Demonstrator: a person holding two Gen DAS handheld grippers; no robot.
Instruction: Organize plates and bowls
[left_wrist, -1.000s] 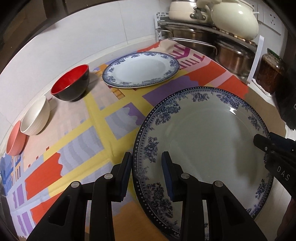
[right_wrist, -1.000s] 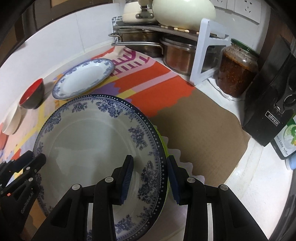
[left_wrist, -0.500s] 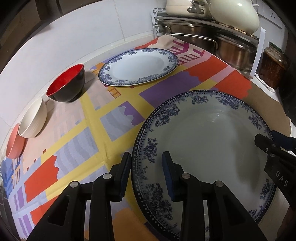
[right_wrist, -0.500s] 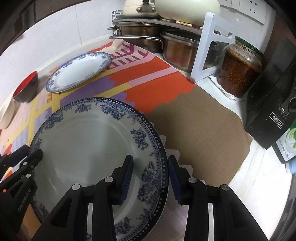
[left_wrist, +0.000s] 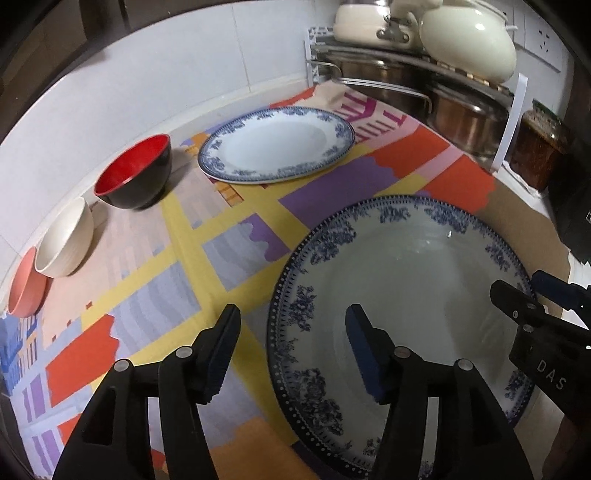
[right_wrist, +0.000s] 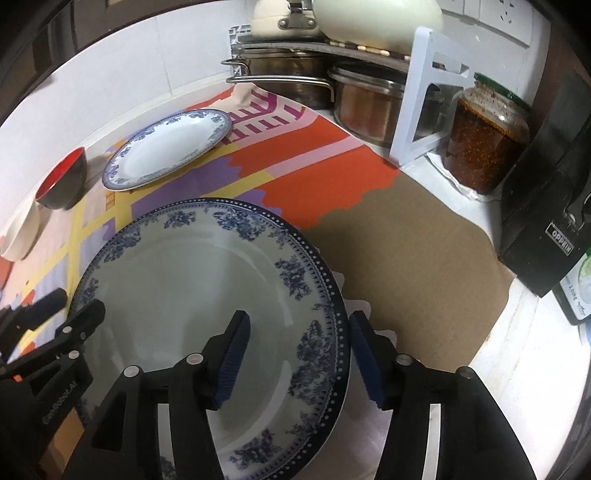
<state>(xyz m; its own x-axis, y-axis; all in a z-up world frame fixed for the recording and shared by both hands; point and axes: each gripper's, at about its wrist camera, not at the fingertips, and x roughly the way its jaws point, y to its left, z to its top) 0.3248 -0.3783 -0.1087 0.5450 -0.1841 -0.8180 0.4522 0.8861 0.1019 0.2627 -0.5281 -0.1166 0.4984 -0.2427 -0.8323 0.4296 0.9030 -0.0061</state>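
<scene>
A large blue-and-white floral plate (left_wrist: 406, 288) (right_wrist: 192, 288) lies on the colourful mat (left_wrist: 177, 266). My left gripper (left_wrist: 291, 321) straddles its left rim, jaws opening, and neither pad presses on the rim. My right gripper (right_wrist: 299, 325) straddles the right rim the same way, jaws opening and clear of the plate. A smaller matching plate (left_wrist: 277, 140) (right_wrist: 166, 151) sits at the back of the mat. Along the wall on the left stand a red-and-black bowl (left_wrist: 133, 177) (right_wrist: 61, 184), a cream bowl (left_wrist: 64, 243) (right_wrist: 20, 236) and a pink bowl (left_wrist: 26, 288).
A corner rack (right_wrist: 417, 110) with steel pots (right_wrist: 365, 107) and cream pots (left_wrist: 469, 40) stands at the back right. Beside it are a jar of chili sauce (right_wrist: 484, 147) and a black appliance (right_wrist: 546, 229). Brown paper (right_wrist: 406, 258) covers the counter right of the plate.
Both grippers' jaws have spread wide and let go of the large plate's rim. The plate has come down to rest on the mat; the hands stayed close to where they were.
</scene>
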